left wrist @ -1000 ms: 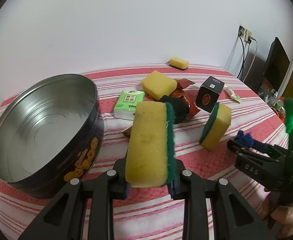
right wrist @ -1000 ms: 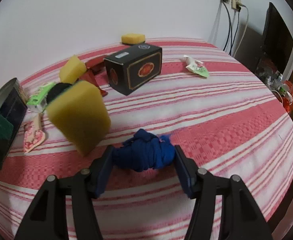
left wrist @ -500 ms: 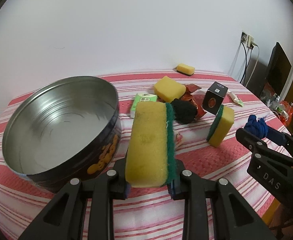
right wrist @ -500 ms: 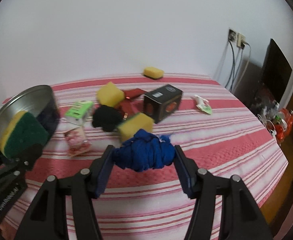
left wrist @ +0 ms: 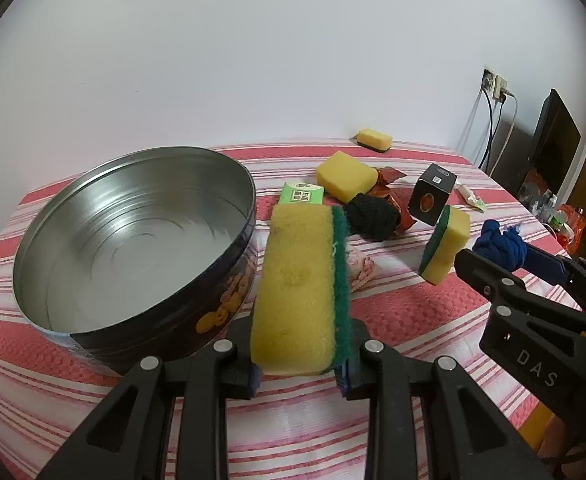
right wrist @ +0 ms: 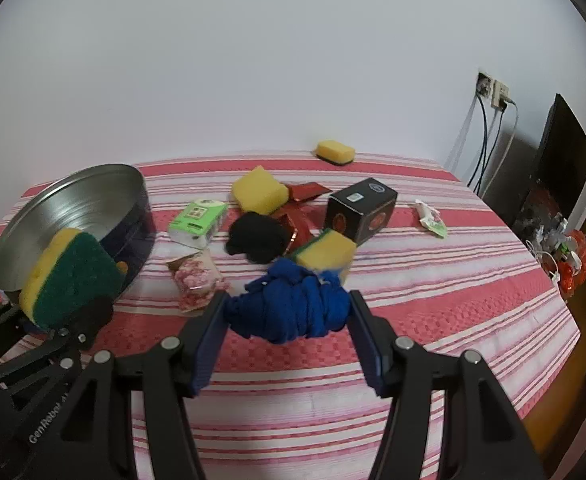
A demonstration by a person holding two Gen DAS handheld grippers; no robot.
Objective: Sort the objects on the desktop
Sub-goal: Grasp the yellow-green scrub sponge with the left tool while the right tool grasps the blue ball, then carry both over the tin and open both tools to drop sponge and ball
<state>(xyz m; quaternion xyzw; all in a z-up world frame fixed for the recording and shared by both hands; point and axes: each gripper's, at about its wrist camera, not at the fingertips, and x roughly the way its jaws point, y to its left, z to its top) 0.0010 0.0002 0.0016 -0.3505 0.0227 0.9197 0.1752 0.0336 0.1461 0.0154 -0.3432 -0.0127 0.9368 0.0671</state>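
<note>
My left gripper is shut on a yellow sponge with a green scouring side and holds it above the table, just right of the round metal tin. My right gripper is shut on a knotted blue cloth, lifted above the striped tablecloth. The sponge also shows in the right wrist view, beside the tin. The blue cloth shows at right in the left wrist view.
On the red-striped cloth lie a second green-backed sponge, a black cloth ball, a plain yellow sponge, a green tissue pack, a black box, red wrappers, a pink sachet and a far sponge.
Both grippers rose and drew back from the table with their loads. The views now take in the whole table, and the tin stands closer to the left gripper.
</note>
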